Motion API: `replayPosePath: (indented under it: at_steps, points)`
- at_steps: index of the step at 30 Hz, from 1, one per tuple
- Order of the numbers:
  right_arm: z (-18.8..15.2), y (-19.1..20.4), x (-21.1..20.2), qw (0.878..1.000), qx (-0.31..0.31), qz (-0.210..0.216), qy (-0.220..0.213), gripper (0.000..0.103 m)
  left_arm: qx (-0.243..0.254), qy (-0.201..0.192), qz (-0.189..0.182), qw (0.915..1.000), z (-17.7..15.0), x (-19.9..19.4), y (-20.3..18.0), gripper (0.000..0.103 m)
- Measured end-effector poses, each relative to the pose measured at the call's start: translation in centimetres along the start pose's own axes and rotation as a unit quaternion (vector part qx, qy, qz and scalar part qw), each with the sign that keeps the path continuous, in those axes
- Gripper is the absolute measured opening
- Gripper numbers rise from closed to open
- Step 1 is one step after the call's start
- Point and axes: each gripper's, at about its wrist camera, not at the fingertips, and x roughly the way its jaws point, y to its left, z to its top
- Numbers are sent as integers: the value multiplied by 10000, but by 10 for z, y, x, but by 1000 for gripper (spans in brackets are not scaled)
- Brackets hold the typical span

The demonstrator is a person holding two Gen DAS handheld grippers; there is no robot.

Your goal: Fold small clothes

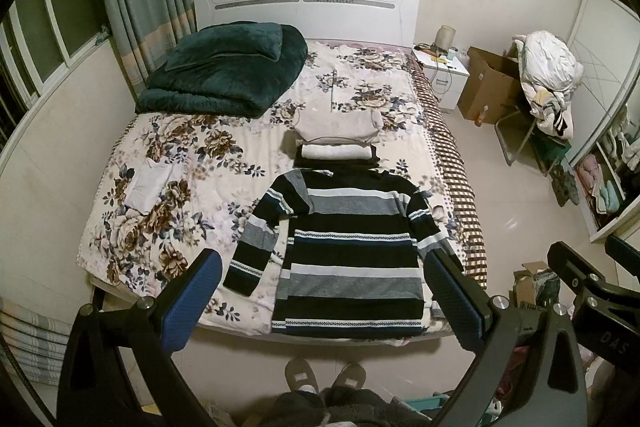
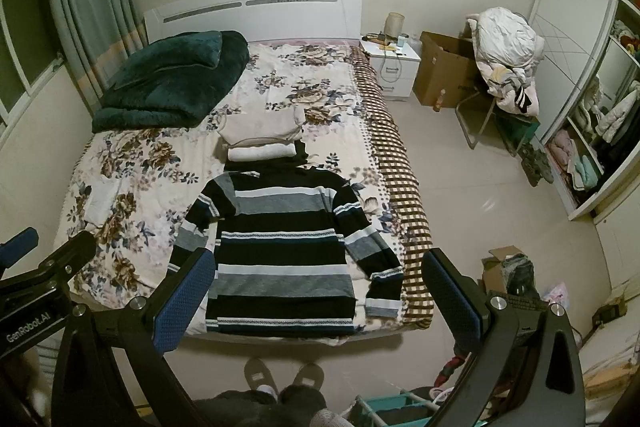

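From the left wrist, the left gripper [image 1: 324, 301] hangs with jaws wide apart above the sweater [image 1: 344, 251], spread flat at the bed's [image 1: 160, 155] foot. From the right wrist, the right gripper [image 2: 316, 301] likewise gapes, empty.

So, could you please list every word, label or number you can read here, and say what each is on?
"GenRobot.AI": on the left gripper, seen from the right wrist.
"DAS": on the right gripper, seen from the left wrist; possibly part of a longer word.
Print on the cardboard box: too blurred to read.
Headboard badge: too small.
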Motion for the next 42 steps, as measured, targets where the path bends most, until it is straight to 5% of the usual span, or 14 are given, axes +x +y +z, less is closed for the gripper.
replayPosePath:
  at_steps: [15, 23, 28, 36, 42]
  points:
    - [3, 8, 15, 9999, 139, 13, 72, 103, 4, -116, 129, 9998, 6, 13, -4, 103]
    - [-12, -20, 159, 9906, 1210, -185, 613, 103, 432, -385, 931, 9940, 14, 144, 14, 103]
    - [-57, -91, 291, 9669, 2025, -564, 1445, 103, 452, 246, 1016, 9935, -11, 256, 3, 103]
    - [-183, -227, 516, 9084, 3091, -757, 2712, 100, 233, 1131, 1678, 9790, -54, 419, -19, 103]
    - [-280, -305, 627, 8623, 3805, -822, 3239, 95, -73, 1638, 1897, 9681, -84, 503, -19, 103]
